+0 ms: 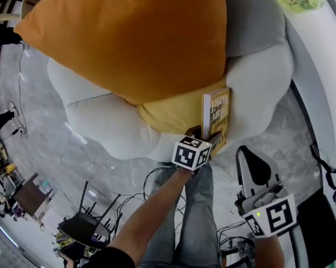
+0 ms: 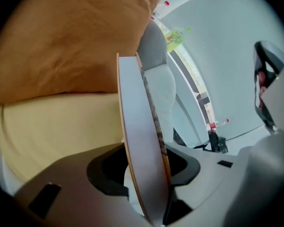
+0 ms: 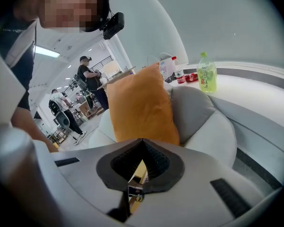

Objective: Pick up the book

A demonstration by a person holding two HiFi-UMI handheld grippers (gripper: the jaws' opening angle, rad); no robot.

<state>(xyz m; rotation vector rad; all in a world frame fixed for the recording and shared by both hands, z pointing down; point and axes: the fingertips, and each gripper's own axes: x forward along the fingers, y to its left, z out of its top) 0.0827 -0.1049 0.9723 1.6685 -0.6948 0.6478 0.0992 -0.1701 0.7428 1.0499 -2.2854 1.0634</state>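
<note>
A book [image 1: 216, 115] with a yellow cover stands upright on its edge in front of a pale yellow cushion [image 1: 168, 115], under a big orange cushion [image 1: 134, 38]. My left gripper [image 1: 208, 137] is shut on the book's lower end. In the left gripper view the book [image 2: 141, 126] rises edge-on between the jaws, with both pads against it. My right gripper [image 1: 251, 159] hangs to the right of the book, apart from it, over the floor. In the right gripper view the right gripper [image 3: 141, 148] is shut with nothing between its pads.
A white round sofa [image 1: 257, 88] holds the cushions, with a grey cushion [image 1: 251, 15] at the back right. A green bottle [image 3: 207, 72] stands on the white ledge behind. Cables and a dark chair [image 1: 86, 225] are on the floor. People [image 3: 87, 77] stand far off.
</note>
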